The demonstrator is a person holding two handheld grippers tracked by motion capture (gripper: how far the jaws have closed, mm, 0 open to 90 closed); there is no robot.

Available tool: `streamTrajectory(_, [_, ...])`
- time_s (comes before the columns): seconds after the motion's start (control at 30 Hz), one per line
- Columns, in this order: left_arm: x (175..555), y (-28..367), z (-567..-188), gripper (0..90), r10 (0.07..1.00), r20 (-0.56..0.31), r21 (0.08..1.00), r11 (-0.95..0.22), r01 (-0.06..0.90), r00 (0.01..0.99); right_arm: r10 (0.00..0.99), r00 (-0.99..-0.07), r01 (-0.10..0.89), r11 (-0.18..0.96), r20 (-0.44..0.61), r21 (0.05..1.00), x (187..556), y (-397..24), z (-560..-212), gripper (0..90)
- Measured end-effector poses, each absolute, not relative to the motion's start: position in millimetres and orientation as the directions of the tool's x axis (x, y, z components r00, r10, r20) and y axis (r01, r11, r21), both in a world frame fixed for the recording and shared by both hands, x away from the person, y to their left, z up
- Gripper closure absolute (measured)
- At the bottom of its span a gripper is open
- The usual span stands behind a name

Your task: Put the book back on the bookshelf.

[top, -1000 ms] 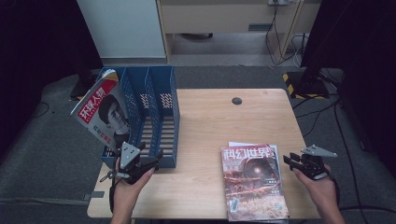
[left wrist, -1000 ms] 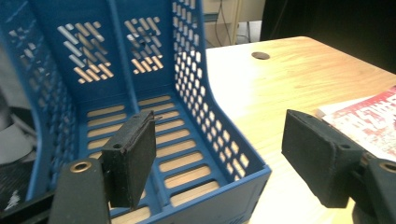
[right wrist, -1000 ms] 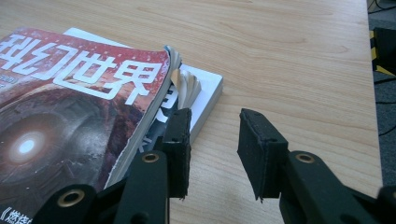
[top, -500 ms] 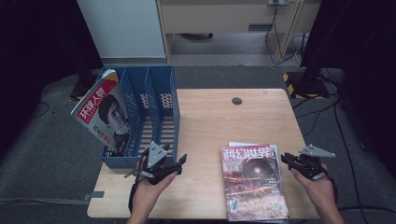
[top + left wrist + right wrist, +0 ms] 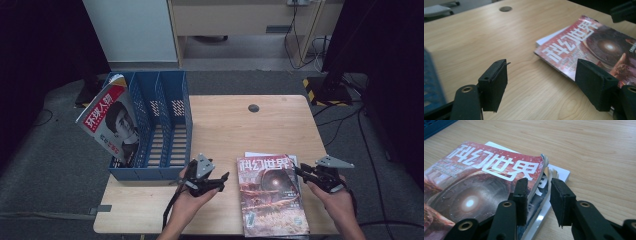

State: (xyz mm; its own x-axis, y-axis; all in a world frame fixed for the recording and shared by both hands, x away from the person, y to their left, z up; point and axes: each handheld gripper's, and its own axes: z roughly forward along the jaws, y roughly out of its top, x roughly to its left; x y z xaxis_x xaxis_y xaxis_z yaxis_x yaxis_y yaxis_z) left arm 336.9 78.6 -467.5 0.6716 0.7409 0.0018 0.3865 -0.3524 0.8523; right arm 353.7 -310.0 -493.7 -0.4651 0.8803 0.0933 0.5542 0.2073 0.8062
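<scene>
– Pickup of the red magazine [image 5: 272, 192] is what I am seeing as the step in hand. It is lying on top of a white-edged one [image 5: 560, 173] at about five o'clock on the table [image 5: 225, 120].

– Where is it going, in your judgement?

– Probably to the blue file rack [image 5: 165, 125] at nine o'clock, where another magazine [image 5: 112, 120] is leaning in the leftmost slot.

– What is the right gripper [image 5: 300, 172] doing?

– It is sitting at three o'clock of the red magazine, working at its edge. Its jaws have just been opening and are standing narrowly parted. The curled-up edge of the cover is rising between them, brushing one pad, but the pads are not clamping it.

– And the left gripper [image 5: 222, 182]?

– It is hovering at nine o'clock of the magazine, near its spine edge, apart from it. Its jaws are standing wide and holding nothing.

– So what is the next move calling for?

– The right jaws are needing to close firmly on the lifted edge, taking the top magazine only. Then the left gripper could be taking the spine side so that the magazine is not sagging.
</scene>
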Motion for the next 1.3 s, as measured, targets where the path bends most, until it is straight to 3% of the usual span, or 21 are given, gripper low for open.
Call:
streamTrajectory(0.13, [348.2,49.7,-484.5,24.6,0.707,-0.009,0.833,-0.385,0.397,0.707,0.871,-0.479,0.553,0.206,0.106,0.807,353.3,-305.7,-494.1,59.9])
streamTrajectory(0.3, [358.2,36.8,-499.5,22.1,0.699,-0.083,0.814,-0.364,0.454,0.710,0.856,-0.505,0.553,0.221,0.112,0.803,354.3,-299.1,-495.8,55.1])
streamTrajectory(0.57, [357.0,29.0,-510.1,17.8,0.675,-0.121,0.783,-0.386,0.488,0.728,0.836,-0.534,0.586,0.259,0.126,0.768,355.2,-289.4,-502.0,46.0])
streamTrajectory(1.3, [359.4,28.2,-522.4,14.8,0.657,-0.192,0.778,-0.351,0.521,0.729,0.815,-0.567,0.578,0.291,0.119,0.762,353.4,-283.4,-509.9,33.1])
